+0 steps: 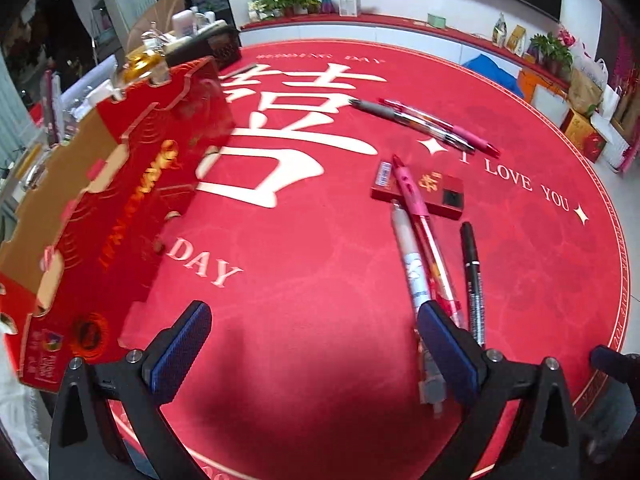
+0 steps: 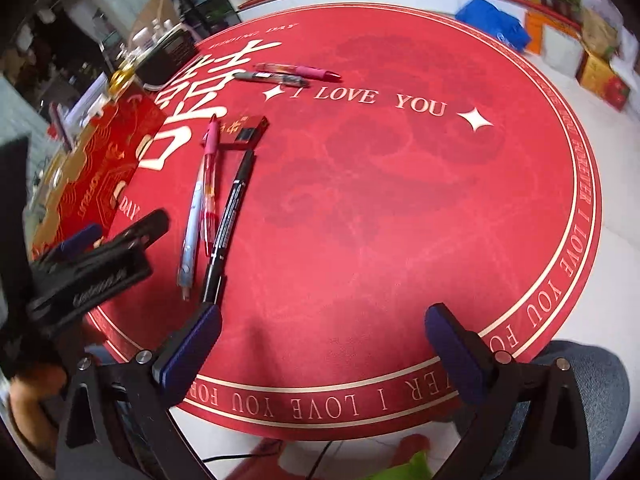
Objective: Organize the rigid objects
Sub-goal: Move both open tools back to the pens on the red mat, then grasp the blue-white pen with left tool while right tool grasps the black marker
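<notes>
On the round red mat lie a white pen, a pink pen propped on a small red box, and a black marker. A grey pen and a second pink pen lie farther back. A red open carton stands at the left. My left gripper is open and empty, its right finger over the white pen's near end. My right gripper is open and empty above the mat's near edge, right of the black marker, white pen and carton.
The left gripper's body shows at the left in the right wrist view. Bottles and a dark box crowd the table's far left. A shelf with plants and boxes lines the back and right. The person's knee is at the near right.
</notes>
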A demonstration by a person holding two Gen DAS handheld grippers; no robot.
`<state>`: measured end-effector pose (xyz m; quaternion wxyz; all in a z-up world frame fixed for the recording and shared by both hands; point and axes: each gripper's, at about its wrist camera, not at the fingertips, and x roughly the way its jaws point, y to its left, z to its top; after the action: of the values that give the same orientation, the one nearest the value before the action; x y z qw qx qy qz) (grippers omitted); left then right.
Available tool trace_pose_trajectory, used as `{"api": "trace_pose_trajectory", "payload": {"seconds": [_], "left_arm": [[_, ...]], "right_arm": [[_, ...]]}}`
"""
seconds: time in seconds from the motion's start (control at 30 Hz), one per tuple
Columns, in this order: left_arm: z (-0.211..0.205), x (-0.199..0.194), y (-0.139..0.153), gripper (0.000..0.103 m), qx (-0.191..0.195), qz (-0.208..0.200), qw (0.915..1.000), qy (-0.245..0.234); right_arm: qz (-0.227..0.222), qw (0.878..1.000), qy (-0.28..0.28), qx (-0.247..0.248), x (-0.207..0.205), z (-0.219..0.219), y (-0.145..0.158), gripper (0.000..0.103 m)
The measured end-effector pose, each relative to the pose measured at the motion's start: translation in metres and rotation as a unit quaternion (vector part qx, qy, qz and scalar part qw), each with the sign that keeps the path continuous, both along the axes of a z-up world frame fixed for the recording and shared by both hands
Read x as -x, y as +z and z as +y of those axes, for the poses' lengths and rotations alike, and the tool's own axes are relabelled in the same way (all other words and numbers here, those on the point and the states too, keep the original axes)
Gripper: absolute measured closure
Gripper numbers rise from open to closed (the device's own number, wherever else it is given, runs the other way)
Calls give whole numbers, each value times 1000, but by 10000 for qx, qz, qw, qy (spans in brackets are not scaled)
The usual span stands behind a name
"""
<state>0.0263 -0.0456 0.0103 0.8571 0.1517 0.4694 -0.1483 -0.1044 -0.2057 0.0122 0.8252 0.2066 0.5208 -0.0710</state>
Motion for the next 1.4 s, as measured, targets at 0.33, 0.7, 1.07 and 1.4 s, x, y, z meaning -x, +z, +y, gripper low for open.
{"api": "trace_pose_trajectory", "payload": {"seconds": [0.33, 0.7, 1.07, 1.4], "left_arm": [[-3, -8, -13, 0, -302, -73, 9994, 129], [-28, -19, -15, 0, -616, -451, 9971, -8], [14, -21, -19, 0, -246, -462, 9969, 584], [29, -20, -22, 0, 235, -420, 9967, 655]], "right_arm": [[-76, 9989, 321, 322, 1, 11, -6, 0], [96, 9943, 608, 870, -3, 27, -9, 0], [207, 9951, 497, 833, -9, 27, -8, 0], [164, 9960, 715, 509, -65, 53, -3, 0]]}}
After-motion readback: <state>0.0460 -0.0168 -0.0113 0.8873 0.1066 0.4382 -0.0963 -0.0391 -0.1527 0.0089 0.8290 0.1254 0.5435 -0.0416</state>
